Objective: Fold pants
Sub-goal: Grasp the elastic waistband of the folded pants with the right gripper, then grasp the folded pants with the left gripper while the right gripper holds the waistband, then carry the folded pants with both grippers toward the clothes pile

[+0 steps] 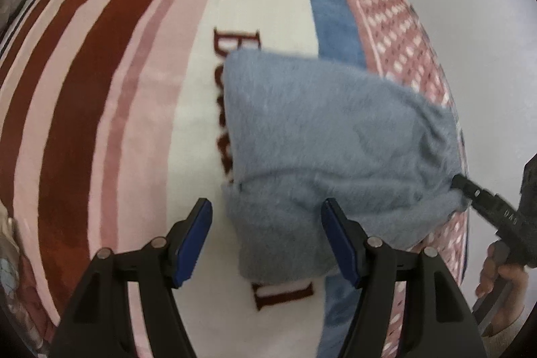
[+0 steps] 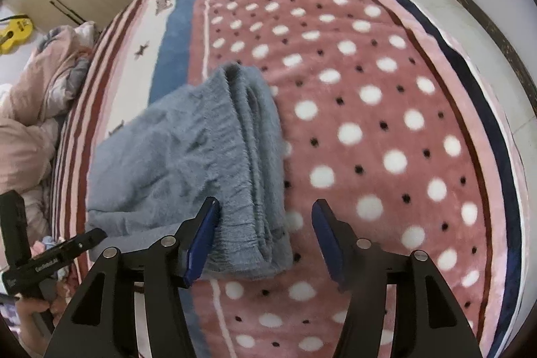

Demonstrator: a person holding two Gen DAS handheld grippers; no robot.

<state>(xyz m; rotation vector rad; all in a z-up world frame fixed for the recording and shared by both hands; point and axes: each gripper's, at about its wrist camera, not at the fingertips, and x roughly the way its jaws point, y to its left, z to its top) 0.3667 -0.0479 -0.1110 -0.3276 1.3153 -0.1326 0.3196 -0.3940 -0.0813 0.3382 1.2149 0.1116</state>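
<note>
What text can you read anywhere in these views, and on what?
"DAG": on the right gripper, seen from the left wrist view.
Large dark red letters on the blanket: a "B", then an "L" near the folded pants; the rest is covered.
Left gripper lettering: too blurred.
Far blanket lettering: too small.

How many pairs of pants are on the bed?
1. The blue pants lie folded on the blanket, between the left tongs and right tongs.

Soft, even daylight fills both views, with only faint shadows. Fisheye curvature bends the striped and polka-dotted fleece blanket (image 2: 369, 109) toward dark, vignetted corners; mild motion blur softens its lettering.
</note>
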